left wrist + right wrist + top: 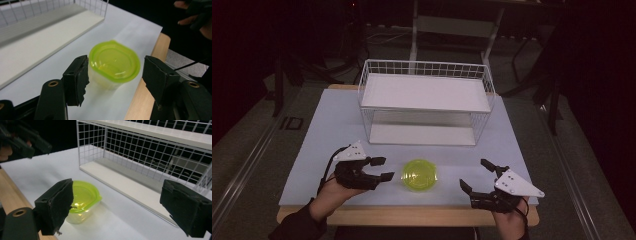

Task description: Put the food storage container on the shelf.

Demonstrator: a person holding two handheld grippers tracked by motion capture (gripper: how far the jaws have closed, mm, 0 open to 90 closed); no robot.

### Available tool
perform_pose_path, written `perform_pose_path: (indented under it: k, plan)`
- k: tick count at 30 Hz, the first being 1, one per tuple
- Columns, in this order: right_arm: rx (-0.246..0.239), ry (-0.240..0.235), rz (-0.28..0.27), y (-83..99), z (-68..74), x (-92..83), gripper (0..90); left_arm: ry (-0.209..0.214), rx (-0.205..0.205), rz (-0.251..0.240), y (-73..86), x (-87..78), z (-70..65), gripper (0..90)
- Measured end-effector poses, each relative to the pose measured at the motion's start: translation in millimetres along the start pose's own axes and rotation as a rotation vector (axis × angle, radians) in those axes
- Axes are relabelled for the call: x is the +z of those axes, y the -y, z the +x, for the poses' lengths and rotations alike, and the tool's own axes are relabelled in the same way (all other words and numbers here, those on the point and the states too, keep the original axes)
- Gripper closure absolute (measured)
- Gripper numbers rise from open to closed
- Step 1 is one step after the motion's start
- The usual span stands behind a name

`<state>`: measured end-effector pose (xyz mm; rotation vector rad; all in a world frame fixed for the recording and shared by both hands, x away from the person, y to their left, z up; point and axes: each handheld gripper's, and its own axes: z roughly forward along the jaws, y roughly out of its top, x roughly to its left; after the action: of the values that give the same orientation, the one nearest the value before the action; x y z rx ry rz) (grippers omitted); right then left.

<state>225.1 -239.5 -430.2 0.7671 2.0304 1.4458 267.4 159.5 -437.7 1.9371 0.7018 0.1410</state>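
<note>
We flank the lidded green container (420, 175) near the tabletop's (327, 130) front edge, left claw (382, 169) and right claw (477, 176) both open and empty, ready to grasp.

container (420, 175): translucent with a bright yellow-green lid, plain
wire rack (427, 70): white grid of thin wire
rack shelves (424, 93): plain white boards
table cover (327, 130): pale blue-grey, unpatterned
table edge (412, 216): light wood tone
left gripper (381, 168): black, with a light grey plate on top
right gripper (476, 175): black, with a light grey plate on top
floor (242, 150): dark grey
</note>
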Motion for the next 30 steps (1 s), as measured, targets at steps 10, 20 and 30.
perform_pose_path:
  k: [10,20,30]
  plan:
    - [0.068,-0.092,0.076,-13.4,7.1,21.8,10.7,0.022,-0.026,-0.043,-8.0,12.8,3.4,35.7]
    - [0.092,-0.093,0.147,-13.4,8.6,49.9,22.1,-0.025,-0.076,-0.013,-2.8,32.5,6.4,33.6]
    - [0.101,-0.082,0.240,1.4,9.5,89.7,28.9,-0.093,-0.167,0.084,12.3,55.6,13.5,33.7]
